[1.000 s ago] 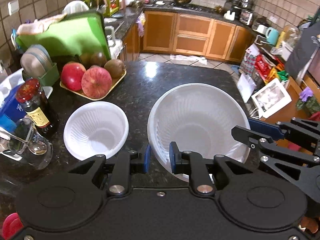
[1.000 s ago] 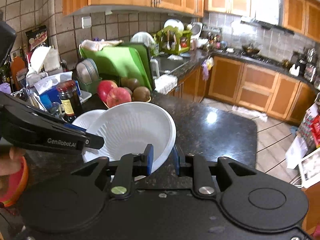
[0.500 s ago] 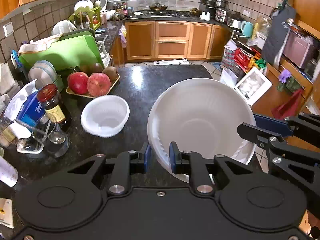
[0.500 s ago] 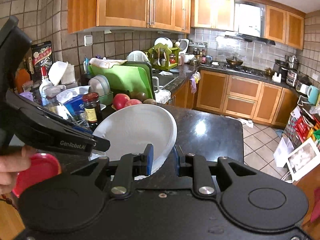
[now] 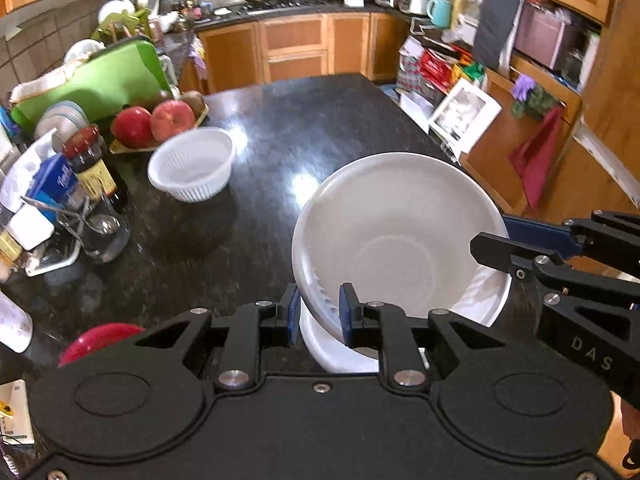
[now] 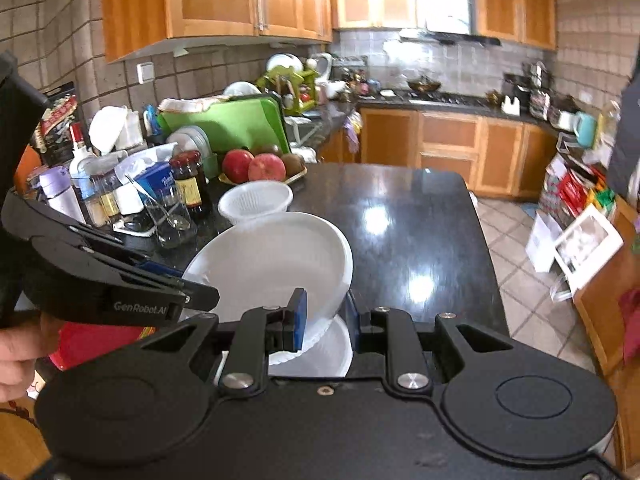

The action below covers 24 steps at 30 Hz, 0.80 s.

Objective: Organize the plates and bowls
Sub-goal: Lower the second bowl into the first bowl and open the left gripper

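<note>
A large white bowl (image 5: 400, 236) hangs tilted above the near edge of the black counter (image 5: 280, 132), held by both grippers. My left gripper (image 5: 319, 312) is shut on its near rim. My right gripper (image 6: 324, 320) is shut on the opposite rim; it also shows in the left wrist view (image 5: 500, 248). The bowl shows in the right wrist view (image 6: 272, 268) too. Another white dish (image 5: 336, 352) lies right under it. A small ribbed white bowl (image 5: 192, 168) sits on the counter near the fruit. A red bowl (image 5: 96, 340) lies at the near left.
A tray of apples and kiwis (image 5: 156, 120), a dark sauce jar (image 5: 90, 164), a glass with a spoon (image 5: 96, 228) and boxes crowd the counter's left side. A green cutting board (image 5: 92, 76) and stacked plates (image 5: 60, 116) stand behind. The counter drops to tiled floor on the right.
Both grippers have lifted the large bowl off the counter and drawn it back toward the near edge, tilting it. The small bowl stayed put and now looks farther away.
</note>
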Motion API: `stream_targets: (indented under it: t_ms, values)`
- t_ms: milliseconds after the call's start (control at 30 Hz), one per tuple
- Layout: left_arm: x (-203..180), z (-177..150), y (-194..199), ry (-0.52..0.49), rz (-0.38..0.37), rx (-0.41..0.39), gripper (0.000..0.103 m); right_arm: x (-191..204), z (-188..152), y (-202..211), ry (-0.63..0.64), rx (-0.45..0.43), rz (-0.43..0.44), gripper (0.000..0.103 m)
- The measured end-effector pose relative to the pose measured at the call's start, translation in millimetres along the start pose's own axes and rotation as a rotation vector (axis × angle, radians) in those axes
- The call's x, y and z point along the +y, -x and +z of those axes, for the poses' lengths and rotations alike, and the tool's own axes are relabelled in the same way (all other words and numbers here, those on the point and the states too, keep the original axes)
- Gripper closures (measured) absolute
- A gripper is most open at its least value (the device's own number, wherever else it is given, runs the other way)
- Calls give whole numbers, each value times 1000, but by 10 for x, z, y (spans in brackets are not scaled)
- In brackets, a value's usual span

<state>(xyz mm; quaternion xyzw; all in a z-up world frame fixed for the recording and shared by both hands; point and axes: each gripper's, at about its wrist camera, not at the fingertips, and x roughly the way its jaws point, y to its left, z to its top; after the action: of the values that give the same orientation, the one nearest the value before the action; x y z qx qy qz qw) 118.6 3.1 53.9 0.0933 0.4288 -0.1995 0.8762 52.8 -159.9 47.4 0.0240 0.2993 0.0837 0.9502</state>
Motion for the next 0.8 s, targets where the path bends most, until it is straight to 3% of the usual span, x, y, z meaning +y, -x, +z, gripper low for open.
stream_targets:
  t_ms: [333,800]
  values:
    - [81,-166,-160,-4,-67,35,77,92,-181,-139,-51,12,-53,80]
    - [126,-182,-325,13,-67,31,78,-192,-75,-566,-91,95,34,87]
